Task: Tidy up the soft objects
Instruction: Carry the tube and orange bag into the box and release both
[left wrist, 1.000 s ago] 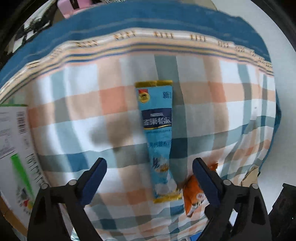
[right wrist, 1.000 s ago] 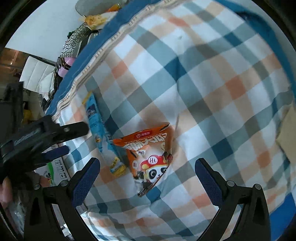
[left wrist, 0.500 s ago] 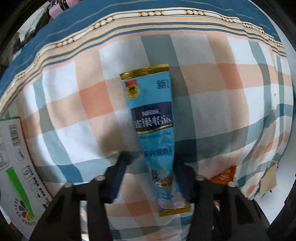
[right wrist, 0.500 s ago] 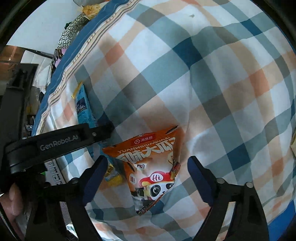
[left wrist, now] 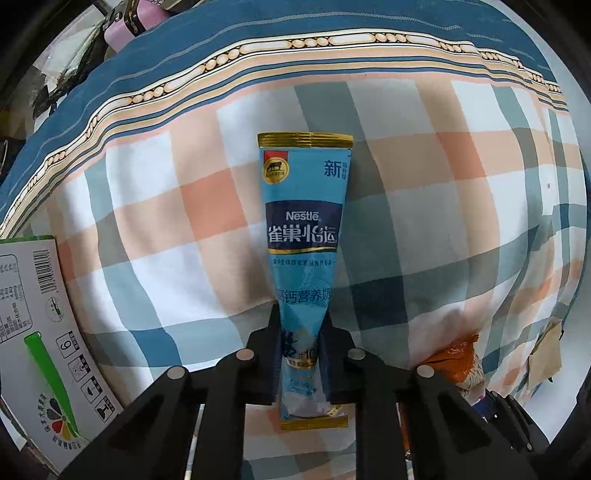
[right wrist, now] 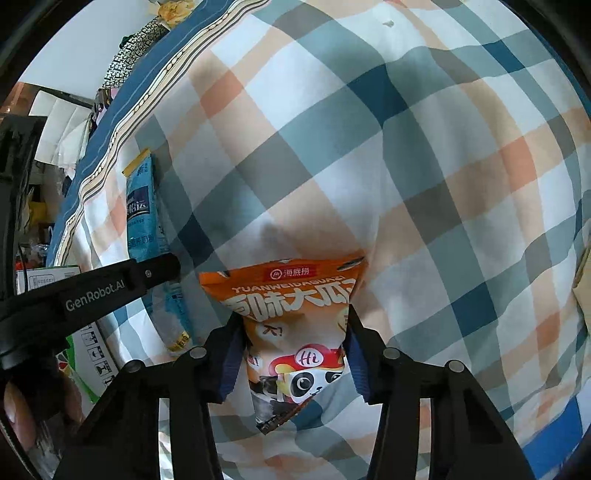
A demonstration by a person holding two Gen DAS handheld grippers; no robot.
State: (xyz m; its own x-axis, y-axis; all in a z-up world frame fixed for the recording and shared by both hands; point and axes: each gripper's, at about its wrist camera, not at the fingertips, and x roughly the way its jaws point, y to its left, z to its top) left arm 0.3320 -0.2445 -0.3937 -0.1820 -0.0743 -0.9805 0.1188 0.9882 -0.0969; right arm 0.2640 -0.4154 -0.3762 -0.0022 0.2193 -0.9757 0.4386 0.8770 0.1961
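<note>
A long blue Nestle sachet (left wrist: 304,236) lies on the checked bedsheet (left wrist: 424,206). My left gripper (left wrist: 301,328) is shut on its near end, with the pouch pinched narrow between the fingers. The sachet also shows at the left of the right wrist view (right wrist: 142,210), with the left gripper's arm (right wrist: 110,286) across it. An orange snack bag with a panda (right wrist: 291,317) lies on the sheet. My right gripper (right wrist: 293,332) is shut on its sides. The orange bag peeks in at the lower right of the left wrist view (left wrist: 458,363).
A white and green printed cardboard box (left wrist: 33,339) stands at the left, close to the left gripper. The sheet's blue patterned border (left wrist: 295,40) runs along the far edge. Clutter and a pink object (left wrist: 125,22) lie beyond it. A tan item (right wrist: 585,266) sits at the right edge.
Both grippers have moved down to the sheet and closed: the left on the blue sachet's near end, the right on the orange snack bag. Both were open a second ago.
</note>
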